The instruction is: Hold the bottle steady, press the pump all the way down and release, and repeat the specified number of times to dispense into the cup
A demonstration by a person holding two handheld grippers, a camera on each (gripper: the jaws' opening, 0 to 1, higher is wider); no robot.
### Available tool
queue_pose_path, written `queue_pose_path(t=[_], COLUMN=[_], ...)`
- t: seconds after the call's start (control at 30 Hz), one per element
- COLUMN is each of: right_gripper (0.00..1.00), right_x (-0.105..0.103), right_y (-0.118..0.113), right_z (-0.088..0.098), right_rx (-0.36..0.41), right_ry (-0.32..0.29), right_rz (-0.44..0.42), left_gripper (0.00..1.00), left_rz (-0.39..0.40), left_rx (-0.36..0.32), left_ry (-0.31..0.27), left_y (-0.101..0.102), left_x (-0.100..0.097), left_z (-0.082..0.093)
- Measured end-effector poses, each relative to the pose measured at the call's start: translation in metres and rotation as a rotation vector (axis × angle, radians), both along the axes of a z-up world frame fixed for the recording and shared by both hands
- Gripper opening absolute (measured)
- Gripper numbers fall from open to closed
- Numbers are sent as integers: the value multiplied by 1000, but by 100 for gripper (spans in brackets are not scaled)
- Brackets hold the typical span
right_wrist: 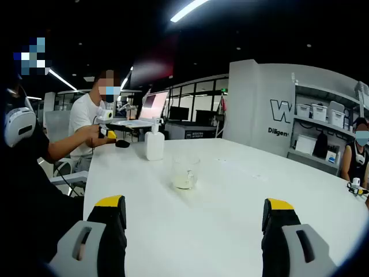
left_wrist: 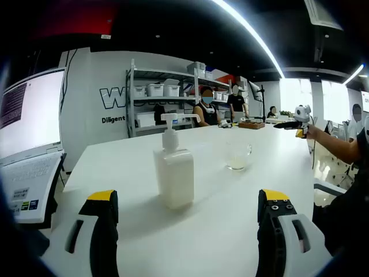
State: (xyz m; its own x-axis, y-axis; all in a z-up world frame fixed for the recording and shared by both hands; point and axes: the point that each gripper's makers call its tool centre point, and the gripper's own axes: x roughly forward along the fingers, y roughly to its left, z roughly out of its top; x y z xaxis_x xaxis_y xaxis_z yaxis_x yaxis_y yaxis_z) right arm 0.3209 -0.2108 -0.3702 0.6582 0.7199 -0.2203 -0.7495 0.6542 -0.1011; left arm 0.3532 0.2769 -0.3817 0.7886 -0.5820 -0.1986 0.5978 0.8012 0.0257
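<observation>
A white pump bottle [left_wrist: 173, 173] stands upright on the white table [left_wrist: 115, 161], its spout [left_wrist: 183, 118] pointing right toward a clear glass cup [left_wrist: 237, 154] that holds a little pale liquid. My left gripper [left_wrist: 187, 197] is open, its yellow-tipped jaws wide apart just short of the bottle, touching nothing. In the right gripper view the cup [right_wrist: 185, 172] sits ahead, with the bottle [right_wrist: 154, 144] behind it to the left. My right gripper [right_wrist: 194, 203] is open and empty, well back from the cup. The left gripper [right_wrist: 109, 131] is held in a hand beyond the bottle.
An open laptop [left_wrist: 29, 127] stands at the table's left edge. The right gripper [left_wrist: 297, 118] shows in a hand at the far right. A wooden tray [left_wrist: 252, 124] lies on the table's far end. Shelves with bins [left_wrist: 167, 92] and seated people are behind.
</observation>
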Motion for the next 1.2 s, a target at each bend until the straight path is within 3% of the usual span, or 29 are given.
queue_pose_path(t=[0.8, 1.2], right_gripper=[100, 100], right_x=[2, 1], right_y=[6, 5], right_z=[-4, -6], right_rx=[-6, -38], right_ry=[3, 0], right_rz=[14, 12], left_gripper=[99, 99], left_rz=[-19, -15], left_rx=[22, 13], left_ry=[10, 7], left_y=[-16, -10], left_x=[4, 2], left_z=[-4, -5])
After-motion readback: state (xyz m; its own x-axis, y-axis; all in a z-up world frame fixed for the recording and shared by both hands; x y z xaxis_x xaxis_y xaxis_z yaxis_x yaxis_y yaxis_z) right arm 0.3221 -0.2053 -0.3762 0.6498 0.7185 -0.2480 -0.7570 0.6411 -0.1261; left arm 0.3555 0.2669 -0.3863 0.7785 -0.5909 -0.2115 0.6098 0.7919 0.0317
